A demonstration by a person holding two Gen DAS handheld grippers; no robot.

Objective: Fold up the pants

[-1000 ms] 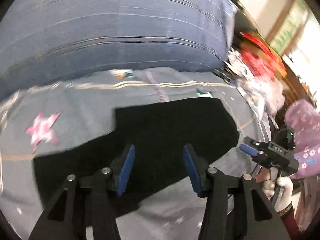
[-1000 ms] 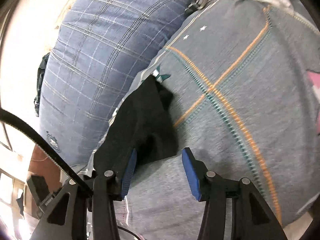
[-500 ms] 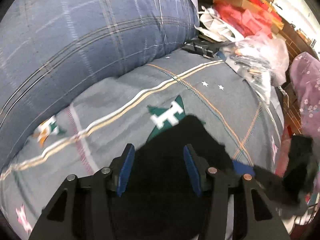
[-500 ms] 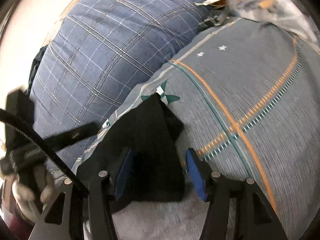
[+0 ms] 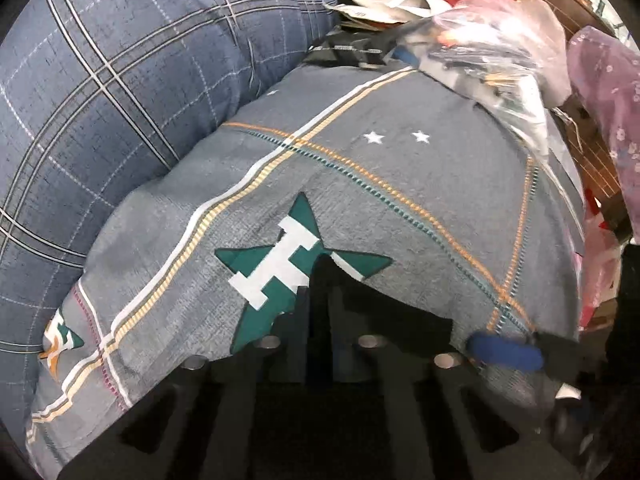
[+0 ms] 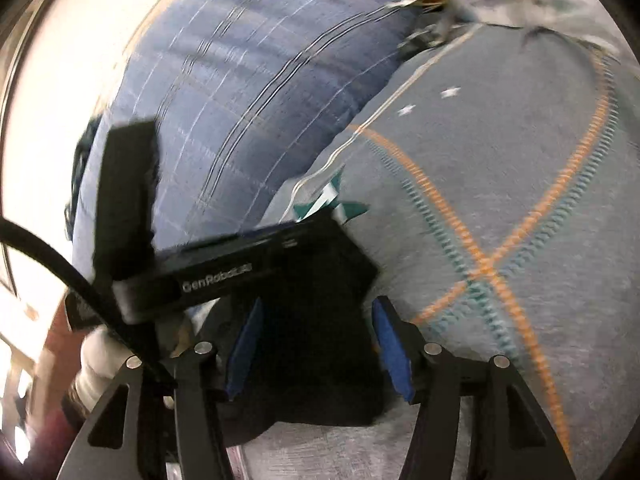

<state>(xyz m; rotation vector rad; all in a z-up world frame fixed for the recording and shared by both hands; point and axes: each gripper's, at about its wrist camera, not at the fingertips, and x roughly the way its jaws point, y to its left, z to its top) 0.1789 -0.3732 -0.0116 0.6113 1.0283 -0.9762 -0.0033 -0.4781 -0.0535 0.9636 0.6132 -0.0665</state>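
Black pants (image 6: 320, 320) lie folded on grey bedspread (image 5: 400, 184). Left gripper (image 5: 319, 300) pinched closed on them. Right gripper (image 6: 318, 344) fingers spread apart over the fabric.

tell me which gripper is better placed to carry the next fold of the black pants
Left. The left gripper looks shut on an edge of the black fabric pants, ready to carry it over. The right gripper is open, blue pads either side of the cloth, gripping nothing.

A: What covers the bed?
B: A grey quilt (image 5: 420, 184) with orange stripes and a green star (image 5: 288, 256).
A: And beside it?
B: A blue plaid pillow (image 5: 120, 80) touching its edge; plastic bags (image 5: 492, 40) piled behind.
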